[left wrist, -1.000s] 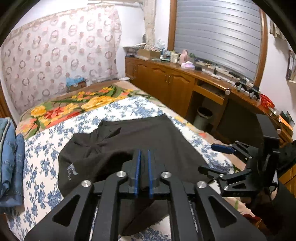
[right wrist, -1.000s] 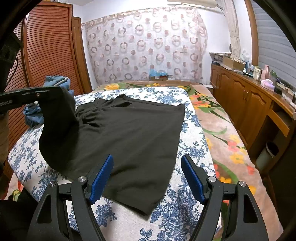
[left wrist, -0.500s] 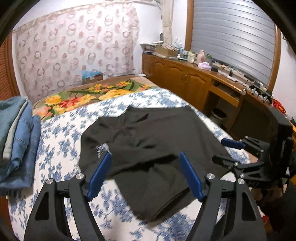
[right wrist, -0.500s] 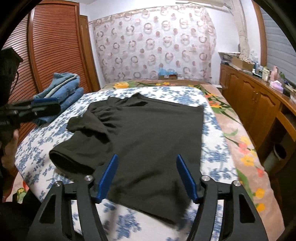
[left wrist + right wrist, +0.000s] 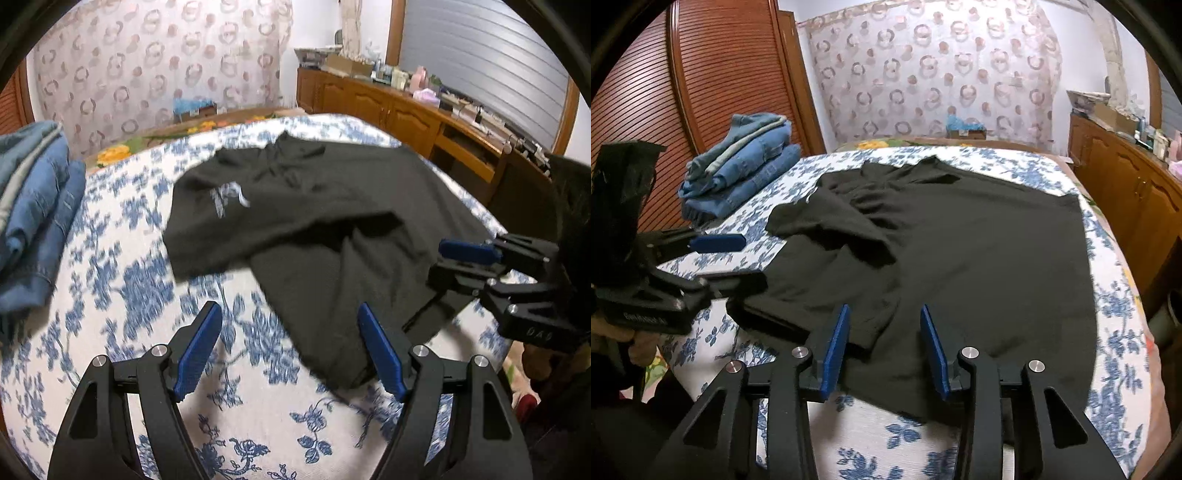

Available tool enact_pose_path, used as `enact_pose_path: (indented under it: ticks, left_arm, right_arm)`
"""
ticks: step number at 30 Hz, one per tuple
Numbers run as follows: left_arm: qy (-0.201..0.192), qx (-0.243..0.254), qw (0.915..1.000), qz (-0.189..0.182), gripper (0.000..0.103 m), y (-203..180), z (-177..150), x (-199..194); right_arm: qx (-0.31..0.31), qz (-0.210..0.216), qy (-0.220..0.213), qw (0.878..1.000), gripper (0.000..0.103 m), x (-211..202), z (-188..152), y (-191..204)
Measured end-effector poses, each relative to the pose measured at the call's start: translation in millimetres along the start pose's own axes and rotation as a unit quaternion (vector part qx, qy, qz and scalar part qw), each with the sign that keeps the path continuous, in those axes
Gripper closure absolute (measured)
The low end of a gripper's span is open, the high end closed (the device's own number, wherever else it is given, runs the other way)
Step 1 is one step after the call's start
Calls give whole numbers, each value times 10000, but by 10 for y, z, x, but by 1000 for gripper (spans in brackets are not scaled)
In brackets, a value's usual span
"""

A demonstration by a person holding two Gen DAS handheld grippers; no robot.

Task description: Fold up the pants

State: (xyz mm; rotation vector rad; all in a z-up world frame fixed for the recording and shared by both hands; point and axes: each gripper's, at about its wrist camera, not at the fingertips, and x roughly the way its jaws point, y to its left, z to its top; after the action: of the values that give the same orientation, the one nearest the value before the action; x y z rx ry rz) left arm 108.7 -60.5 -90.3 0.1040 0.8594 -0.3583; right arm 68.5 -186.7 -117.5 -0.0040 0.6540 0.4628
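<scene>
We hold both tongs spread, gripping nothing. The black pants (image 5: 960, 258) lie on the floral bed (image 5: 110, 295), ahead of our right gripper (image 5: 882, 350); our left gripper (image 5: 291, 347) hovers beside their near-left edge.

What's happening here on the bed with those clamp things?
A person is folding a pair of black pants spread on a bed with a blue-flowered cover, using a hand-held gripper in each hand. One side is already folded over onto the rest. The left hand-held gripper and the right hand-held gripper are both open above the near edge, holding nothing. A stack of folded jeans sits off to the side.
</scene>
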Motion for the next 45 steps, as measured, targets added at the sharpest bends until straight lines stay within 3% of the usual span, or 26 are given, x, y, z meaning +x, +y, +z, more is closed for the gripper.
enact_pose_path:
  ticks: [7,14,18,23,32,45]
  left_arm:
    - [78,-72,9999,-47,26,1,-71,45]
    - [71,-80,9999,-51,26,4,-78,43]
    - [3,-99,9999,-66,26,-4,-58,15]
    - [-102,-46,9999,-68,26,-45,-32,-42]
    - [77,-81,9999,-8,26,-7,-70,41]
    - [-31,-49,10000,46,26,-13,-115,32]
  right_arm:
    - [-44,52,102,9999,66,65,5,44]
    - [-142,98,49,9998,89,31,-16,101]
    - [-113,153,-168,9997,95,-62,-13,87]
    - [-110,161,-335,9992,95,-169,-9,64]
    - [-101,188,-211,9995,89,-142,-23,141]
    - [-184,177,-101,9996,88,-24,20,175]
